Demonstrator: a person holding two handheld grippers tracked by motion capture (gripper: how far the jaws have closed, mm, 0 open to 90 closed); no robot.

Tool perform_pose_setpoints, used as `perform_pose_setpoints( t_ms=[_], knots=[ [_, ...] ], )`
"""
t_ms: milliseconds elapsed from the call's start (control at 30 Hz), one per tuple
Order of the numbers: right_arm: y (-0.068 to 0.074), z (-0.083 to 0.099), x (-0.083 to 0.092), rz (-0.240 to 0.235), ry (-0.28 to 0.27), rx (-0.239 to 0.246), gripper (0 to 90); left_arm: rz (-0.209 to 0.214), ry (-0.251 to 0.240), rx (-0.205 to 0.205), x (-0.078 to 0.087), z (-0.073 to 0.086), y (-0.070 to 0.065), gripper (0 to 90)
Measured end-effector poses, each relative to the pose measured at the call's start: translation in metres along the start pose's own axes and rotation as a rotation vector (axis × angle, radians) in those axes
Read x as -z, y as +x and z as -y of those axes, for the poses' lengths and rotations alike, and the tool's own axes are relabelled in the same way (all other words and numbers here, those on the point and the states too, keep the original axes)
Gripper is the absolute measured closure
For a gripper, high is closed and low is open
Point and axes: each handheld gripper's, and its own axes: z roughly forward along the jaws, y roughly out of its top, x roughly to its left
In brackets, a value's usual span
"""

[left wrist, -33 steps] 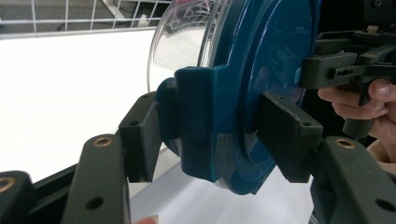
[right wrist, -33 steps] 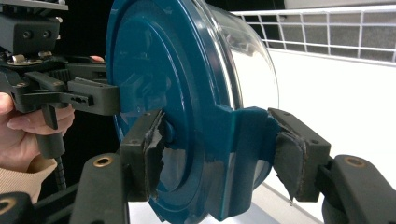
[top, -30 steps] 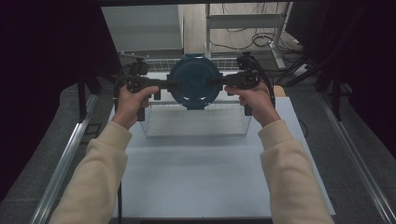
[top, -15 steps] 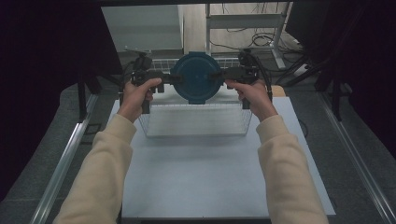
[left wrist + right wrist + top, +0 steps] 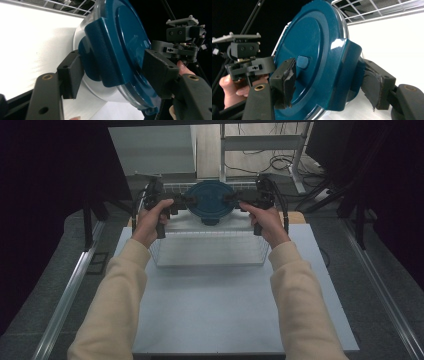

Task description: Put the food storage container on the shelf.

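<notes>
A round clear container with a dark blue clip lid [image 5: 209,200] is held between both grippers, tilted on edge above the far side of a white wire basket [image 5: 210,251]. My left gripper [image 5: 179,203] is shut on the lid's left clip. My right gripper [image 5: 235,198] is shut on the right clip. In the left gripper view the jaws of the left gripper [image 5: 115,72] clamp the lid [image 5: 125,42] and the clear bowl [image 5: 100,93] under it. In the right gripper view the right gripper [image 5: 329,83] pinches the lid [image 5: 312,45] at its clip.
The wire basket stands at the far end of a white table [image 5: 225,315]. Metal rails [image 5: 70,290] run along both sides. Behind the table are a desk frame and cables [image 5: 280,160]. Each gripper view shows the other gripper [image 5: 182,42] [image 5: 247,62] across the lid.
Both hands have carried the container a little higher and farther, from over the basket's middle toward its far rim. Both grippers have kept their hold.
</notes>
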Motion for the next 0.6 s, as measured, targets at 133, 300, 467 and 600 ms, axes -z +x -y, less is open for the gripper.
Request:
perform_pose_setpoints(
  t_ms=[133, 300, 467, 600],
  knots=[
    [-0.002, 0.001, -0.002, 0.002, -0.017, -0.012, 31.4, 0.005, -0.005, -0.002, -0.002, 0.003, 0.004, 29.5],
    [-0.002, 0.004, -0.002, 0.003, -0.035, -0.015, 30.8, -0.033, -0.026, -0.042, -0.004, 0.005, -0.002, 25.8],
    [0.008, 0.006, 0.004, 0.096, -0.105, 0.064, 18.8, -0.085, -0.079, -0.097, 0.002, 0.007, -0.009, 18.4],
    [0.011, 0.007, 0.013, 0.104, -0.121, 0.097, 17.3, -0.090, -0.097, -0.114, 0.009, 0.010, -0.015, 17.3]
  ],
)
